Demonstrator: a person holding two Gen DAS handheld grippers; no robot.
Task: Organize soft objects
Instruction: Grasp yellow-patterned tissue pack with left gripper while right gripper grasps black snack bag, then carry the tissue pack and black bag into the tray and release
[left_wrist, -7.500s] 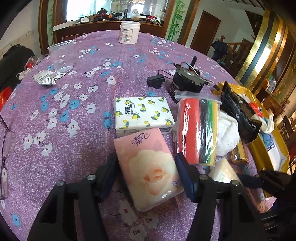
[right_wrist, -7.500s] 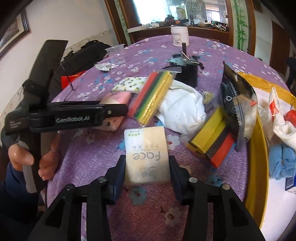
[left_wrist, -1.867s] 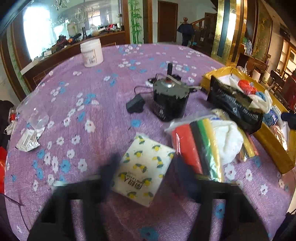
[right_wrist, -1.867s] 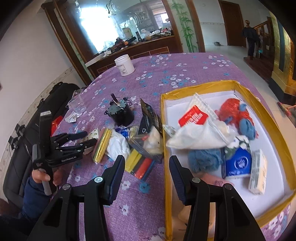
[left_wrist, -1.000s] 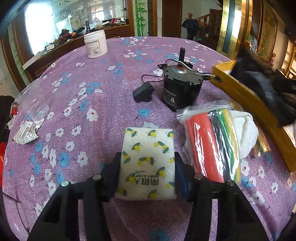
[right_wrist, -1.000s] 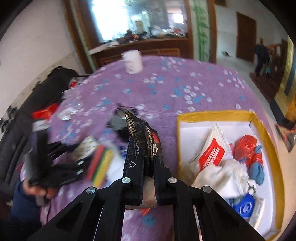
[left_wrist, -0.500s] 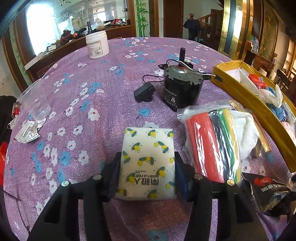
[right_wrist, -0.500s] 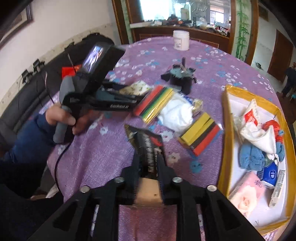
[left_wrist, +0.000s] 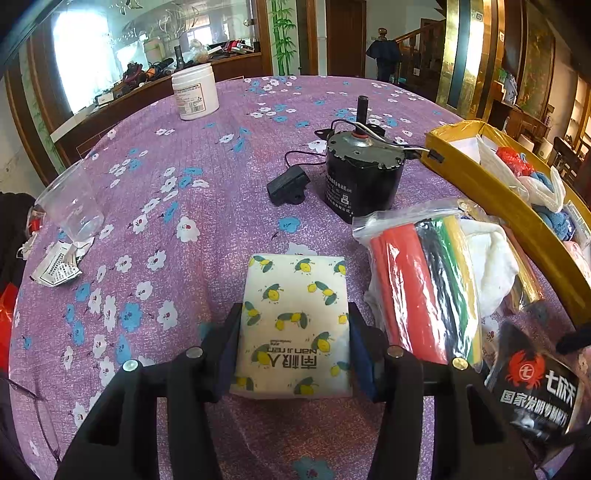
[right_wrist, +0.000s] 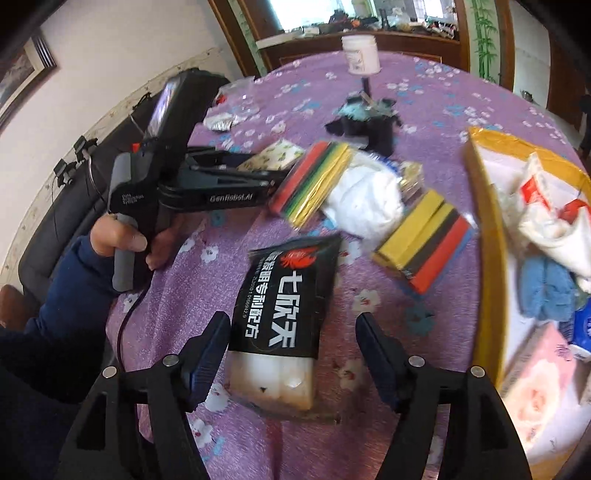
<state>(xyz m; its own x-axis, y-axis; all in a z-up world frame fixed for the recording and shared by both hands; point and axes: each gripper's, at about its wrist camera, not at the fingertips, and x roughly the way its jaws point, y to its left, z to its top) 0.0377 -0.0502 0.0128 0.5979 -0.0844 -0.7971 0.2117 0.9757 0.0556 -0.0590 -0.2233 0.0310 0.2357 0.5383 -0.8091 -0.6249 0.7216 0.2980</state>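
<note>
Lemon-print tissue pack (left_wrist: 293, 325) lies flat on the purple floral worktop (left_wrist: 221, 155), sitting between the jaws of the left gripper (left_wrist: 293, 347), whose pads press its two long sides. Just to its right: a clear bag of coloured rolls (left_wrist: 424, 288) and a white cloth bundle (left_wrist: 491, 262). The right gripper (right_wrist: 291, 350) has its jaws spread wide; a black snack pouch (right_wrist: 291, 299) lies on the worktop between them, touching neither pad clearly. The yellow-rimmed tray (right_wrist: 487, 229) at right holds a pink tissue pack (right_wrist: 535, 384), a blue cloth (right_wrist: 546, 288) and white bags (right_wrist: 550, 218). A black motor (left_wrist: 360, 177) stands beyond.
</note>
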